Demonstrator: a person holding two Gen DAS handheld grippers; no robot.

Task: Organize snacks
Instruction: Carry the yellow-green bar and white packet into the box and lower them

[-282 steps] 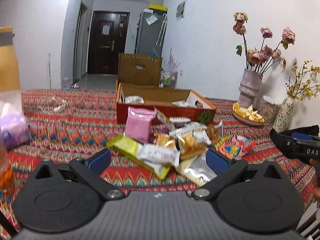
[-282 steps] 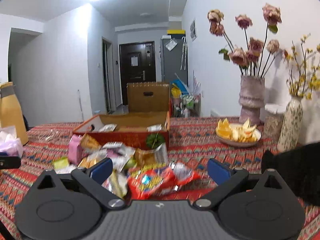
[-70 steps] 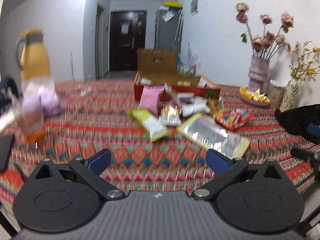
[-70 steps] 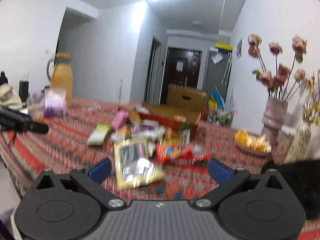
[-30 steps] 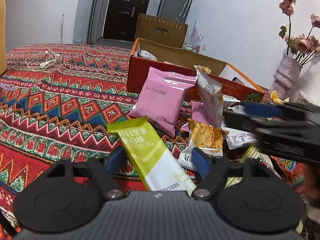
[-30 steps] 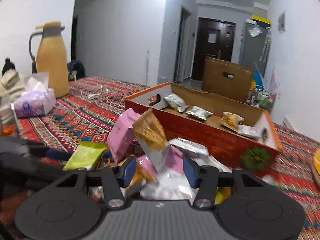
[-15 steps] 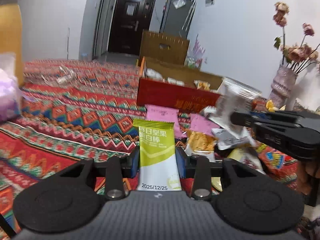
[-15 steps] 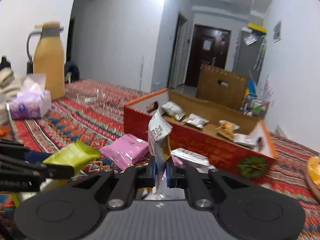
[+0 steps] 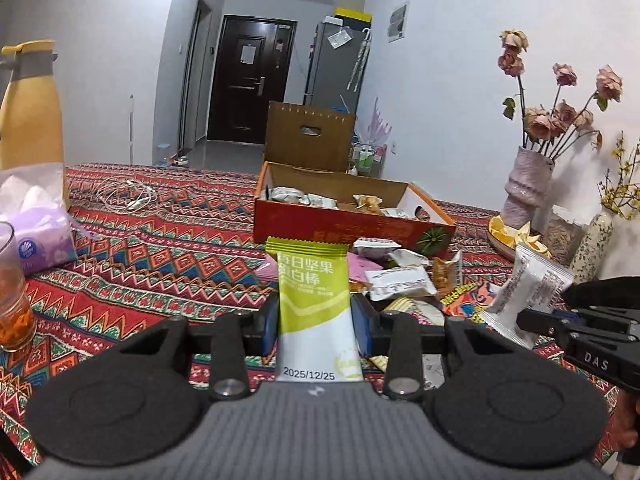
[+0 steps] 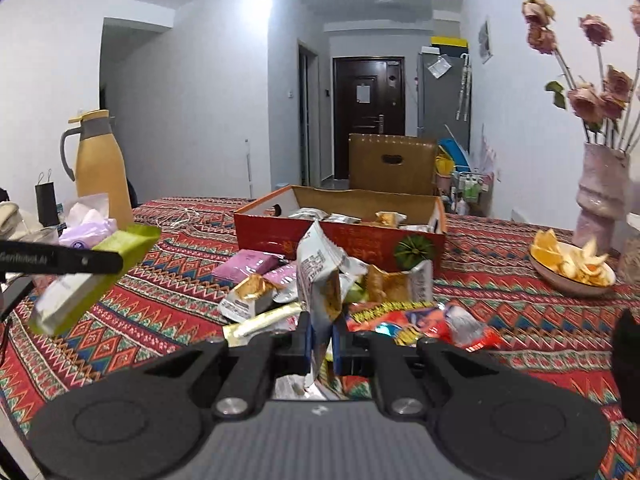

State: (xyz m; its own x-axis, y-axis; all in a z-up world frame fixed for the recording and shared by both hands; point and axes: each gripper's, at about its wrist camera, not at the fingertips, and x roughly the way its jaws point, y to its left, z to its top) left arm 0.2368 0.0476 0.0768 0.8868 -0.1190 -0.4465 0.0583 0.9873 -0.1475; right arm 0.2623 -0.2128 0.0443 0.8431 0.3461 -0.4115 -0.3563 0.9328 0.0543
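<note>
Up above the patterned surface (image 9: 168, 240), both claws hold one snack each. The left claw (image 9: 316, 322) is clamped on a green and white bar wrapper (image 9: 314, 304), which stands upright between its fingers with a printed date at its lower edge; from the right wrist view the same wrapper (image 10: 96, 276) hangs tilted in the air at the far left. The right claw (image 10: 322, 340) is pinched tight on a white and silver packet (image 10: 320, 280), held on edge and rising above the fingers; in the left wrist view that packet (image 9: 528, 292) sits at the tip of the right claw, over the right side of the surface.

Below and ahead lies a loose heap of snacks (image 10: 360, 292): pink packets, gold ones, a red and yellow bag, a pale yellow bar. Just behind the heap stands an open red cardboard box (image 9: 344, 228) with several small packets lying inside. A yellow jug (image 10: 102, 168) and a purple tissue pack (image 9: 38, 236) stand to the left, a plate of orange peel (image 10: 572, 264) and a vase of dried roses (image 10: 598, 192) to the right.
</note>
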